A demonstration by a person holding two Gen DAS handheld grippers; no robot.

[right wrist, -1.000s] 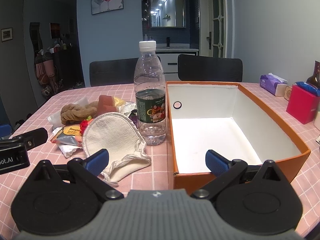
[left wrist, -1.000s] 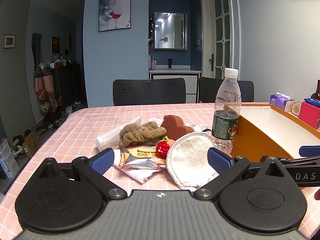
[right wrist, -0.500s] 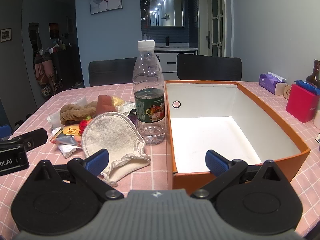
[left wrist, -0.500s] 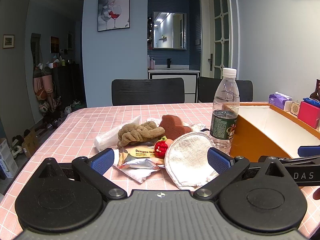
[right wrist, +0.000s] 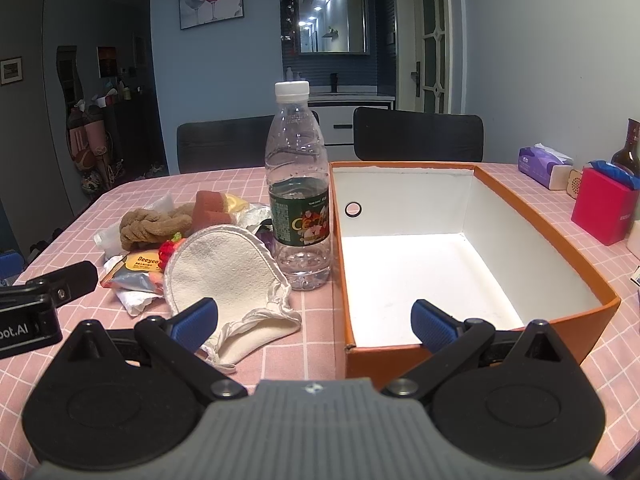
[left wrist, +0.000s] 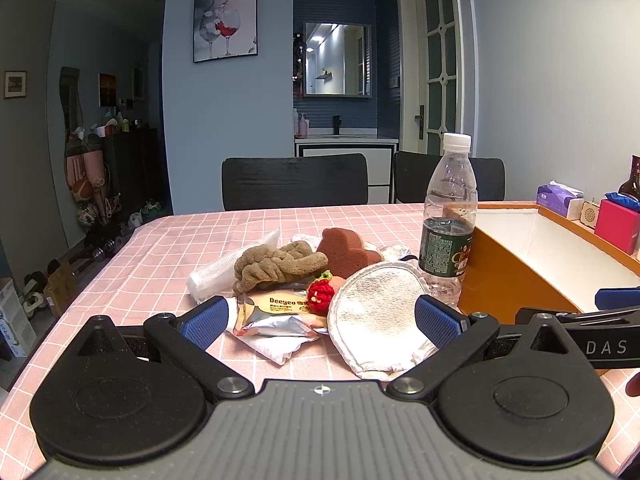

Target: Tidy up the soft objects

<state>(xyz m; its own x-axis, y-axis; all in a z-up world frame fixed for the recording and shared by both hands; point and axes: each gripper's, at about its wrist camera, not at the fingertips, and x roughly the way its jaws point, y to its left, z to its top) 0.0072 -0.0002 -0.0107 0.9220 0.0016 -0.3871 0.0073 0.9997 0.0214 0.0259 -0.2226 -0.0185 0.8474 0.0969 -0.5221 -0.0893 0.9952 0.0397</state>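
bottle: clear glossy plastic | pad: rough cloth | box: matt cardboard

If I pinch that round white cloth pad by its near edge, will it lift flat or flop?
The round white cloth pad will probably flop: its near edge already lies folded and crumpled on the table. It looks thin, so likely light. Dragging it might nudge the clear plastic water bottle close beside it.

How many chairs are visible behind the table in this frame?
2. One black chair stands behind the table's far edge, facing the pile of soft things; the other chair is to its right, partly hidden by the water bottle. More could sit out of view.
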